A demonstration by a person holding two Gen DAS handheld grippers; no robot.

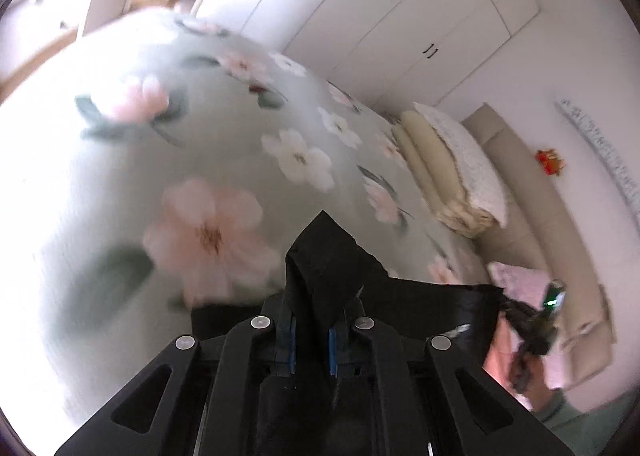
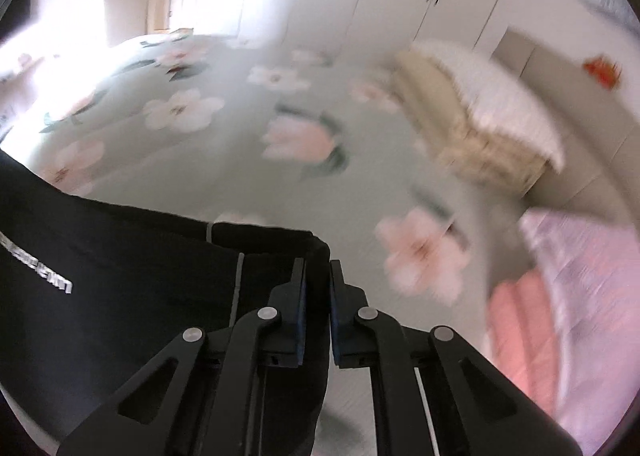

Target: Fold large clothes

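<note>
Left wrist view: a soft, limp black garment (image 1: pixel 332 256) is pinched at its edge by both tools (image 1: pixel 310 330) (image 2: pixel 317 296) above the floral bed (image 1: pixel 200 135).

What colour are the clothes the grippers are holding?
Black, with small silvery-white lettering. The black garment shows best in the right wrist view.

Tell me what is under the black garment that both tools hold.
Under the black garment lies the floral bedspread, pale green with pink and white flowers. The left tool and right tool pinch it. The part of the bedspread directly below the cloth is covered.
</note>
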